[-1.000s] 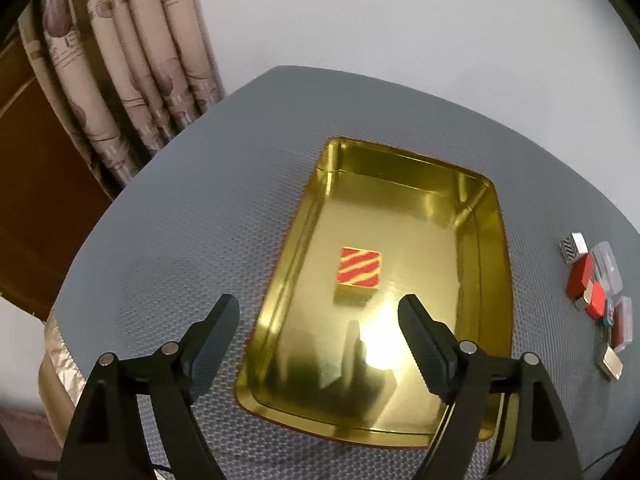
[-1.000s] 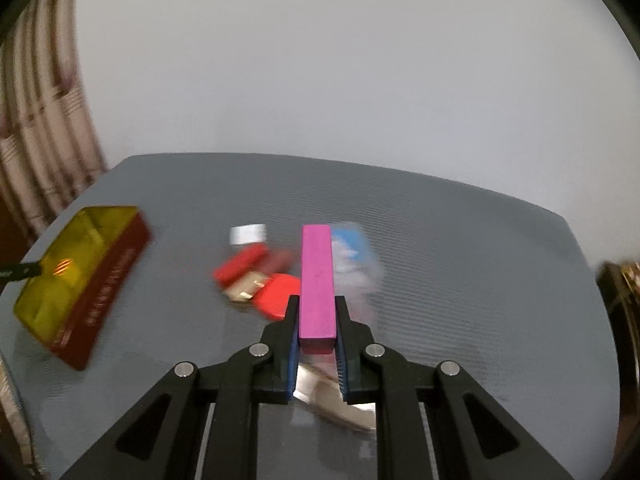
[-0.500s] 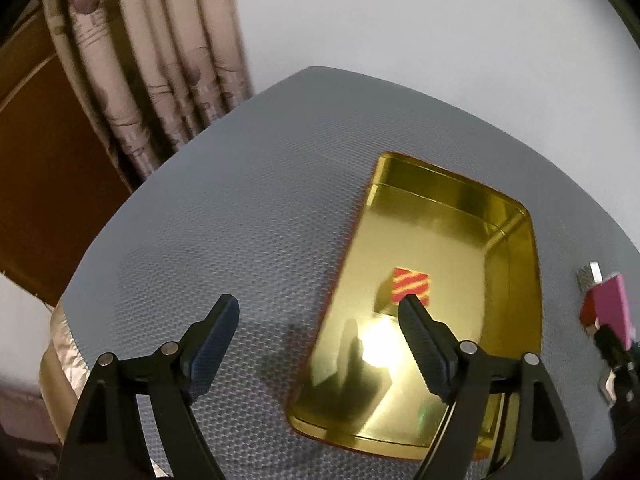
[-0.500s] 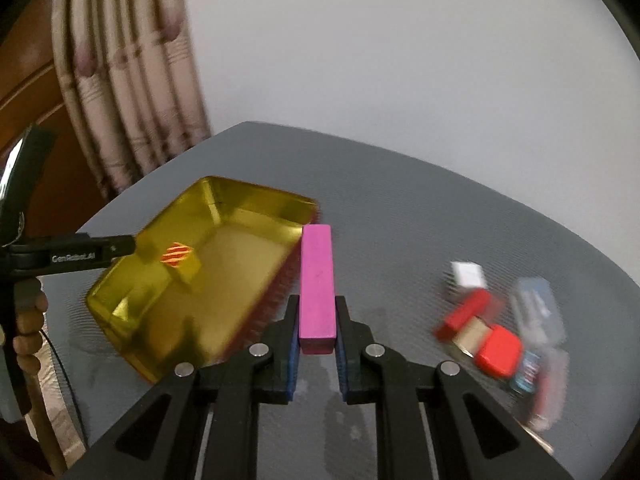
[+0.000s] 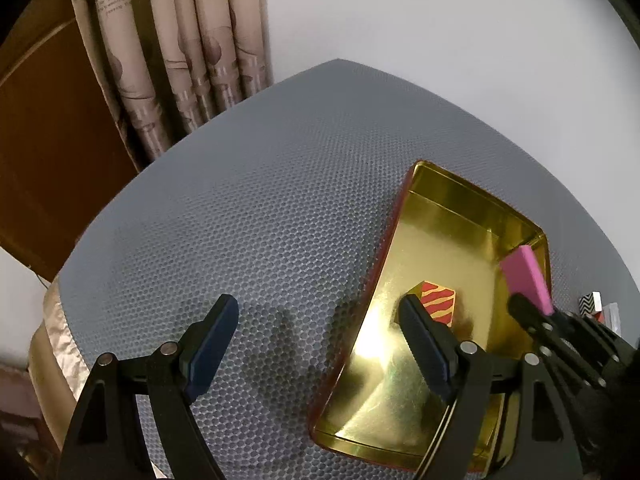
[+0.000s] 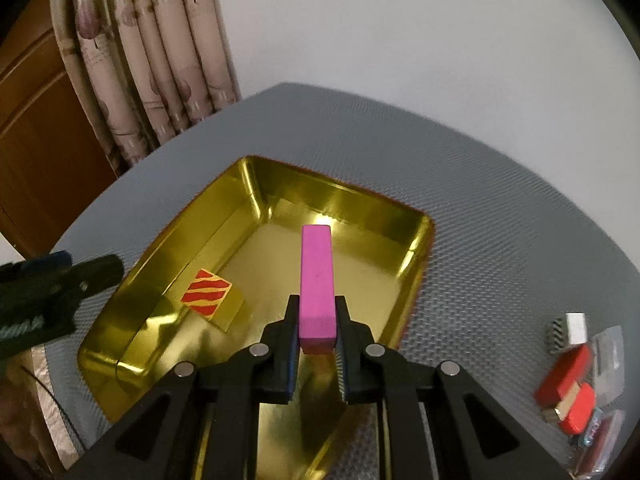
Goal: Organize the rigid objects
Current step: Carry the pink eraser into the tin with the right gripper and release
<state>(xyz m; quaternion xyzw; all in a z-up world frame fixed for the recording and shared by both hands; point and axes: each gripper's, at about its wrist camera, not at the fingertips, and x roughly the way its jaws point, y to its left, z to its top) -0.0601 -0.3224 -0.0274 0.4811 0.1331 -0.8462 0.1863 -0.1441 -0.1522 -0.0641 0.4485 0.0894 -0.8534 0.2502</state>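
My right gripper (image 6: 317, 320) is shut on a long pink block (image 6: 317, 280) and holds it over the gold tin tray (image 6: 256, 188). A cube with red and yellow stripes (image 6: 206, 292) lies inside the tray. My left gripper (image 5: 320, 340) is open and empty, low over the grey table at the tray's left side (image 5: 384, 240), with one finger over the tray. The pink block (image 5: 526, 278), the right gripper (image 5: 532, 312) and the striped cube (image 5: 438, 302) also show in the left wrist view.
A pile of small objects lies on the grey table (image 6: 500, 184) right of the tray: a zigzag-patterned white block (image 6: 568, 330), red blocks (image 6: 568, 376) and clear cases (image 6: 610, 348). Curtains (image 6: 160, 52) and a wooden door (image 6: 36, 120) stand behind the table's far left edge.
My right gripper carried the pink block from above the pile leftward to over the tray. My left gripper moved left, off the tray's middle, so the tray now sits to its right.
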